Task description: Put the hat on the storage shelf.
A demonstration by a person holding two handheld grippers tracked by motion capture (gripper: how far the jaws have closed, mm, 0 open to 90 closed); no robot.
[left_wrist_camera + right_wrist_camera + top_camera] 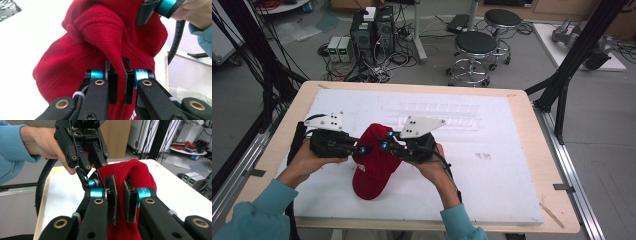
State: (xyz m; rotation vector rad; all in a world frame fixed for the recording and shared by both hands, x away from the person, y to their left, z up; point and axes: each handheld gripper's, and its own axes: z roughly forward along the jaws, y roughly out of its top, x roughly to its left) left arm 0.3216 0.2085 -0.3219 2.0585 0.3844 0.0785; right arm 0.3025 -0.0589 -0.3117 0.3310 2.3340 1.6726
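Pinched between both claws, the red cap (373,162) hangs partly lifted off the white worktop (492,165). Left claw (119,86) is clamped on a crown fold, right claw (119,200) likewise opposite. Soft, light fabric; it sags, so fold or brim edges look like the best holds.

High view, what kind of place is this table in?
Most likely a robotics lab or workshop: computer towers with tangled cables sit on the floor, rolling stools stand behind the table, and black frame struts flank it.

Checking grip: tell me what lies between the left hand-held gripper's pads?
A fold of the red cap, pinched in the left hand-held gripper, per the left gripper view.
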